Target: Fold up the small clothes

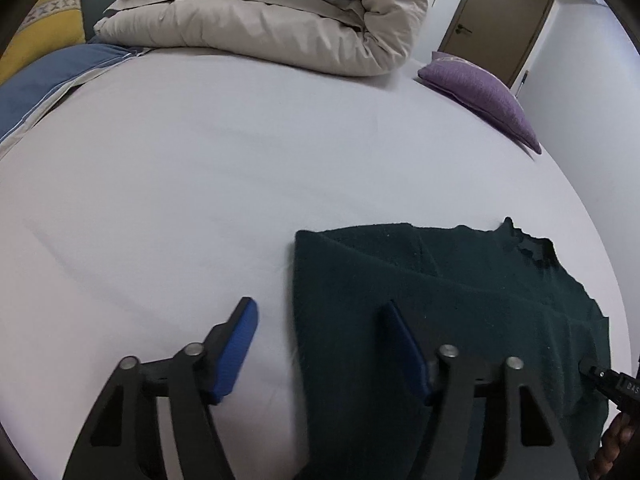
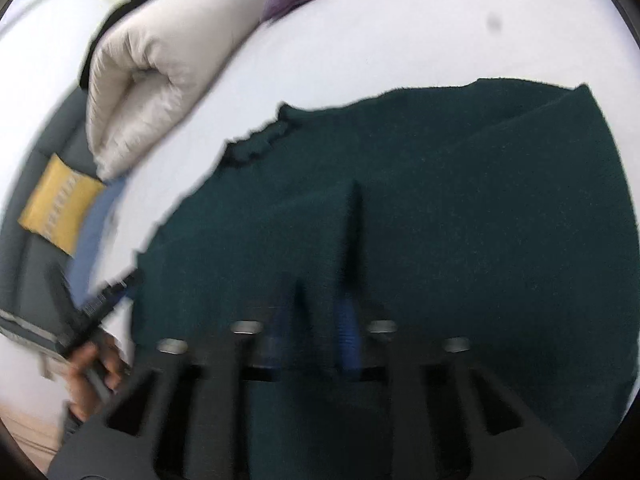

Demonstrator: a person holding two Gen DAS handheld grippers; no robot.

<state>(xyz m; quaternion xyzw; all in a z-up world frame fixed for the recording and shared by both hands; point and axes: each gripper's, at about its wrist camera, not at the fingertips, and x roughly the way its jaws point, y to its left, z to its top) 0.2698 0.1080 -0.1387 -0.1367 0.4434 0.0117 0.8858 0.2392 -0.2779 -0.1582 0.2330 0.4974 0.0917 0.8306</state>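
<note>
A dark green knit garment [image 1: 440, 300] lies on the white bed sheet [image 1: 200, 180], partly folded, its ruffled collar at the far right. My left gripper [image 1: 320, 312] is open and empty, straddling the garment's left folded edge. In the blurred right wrist view the same garment [image 2: 460, 220] fills the middle. My right gripper [image 2: 324, 280] is shut on a raised pinch of the green fabric, with its blue pads [image 2: 348, 336] close together. The right gripper's body also shows at the left wrist view's right edge [image 1: 616, 388].
A rolled beige duvet [image 1: 280, 20] lies at the far side of the bed. A purple cushion [image 1: 484, 92] sits at the far right, a blue pillow [image 1: 44, 84] and a yellow cushion [image 1: 48, 28] at the far left. A brown door [image 1: 500, 16] stands behind.
</note>
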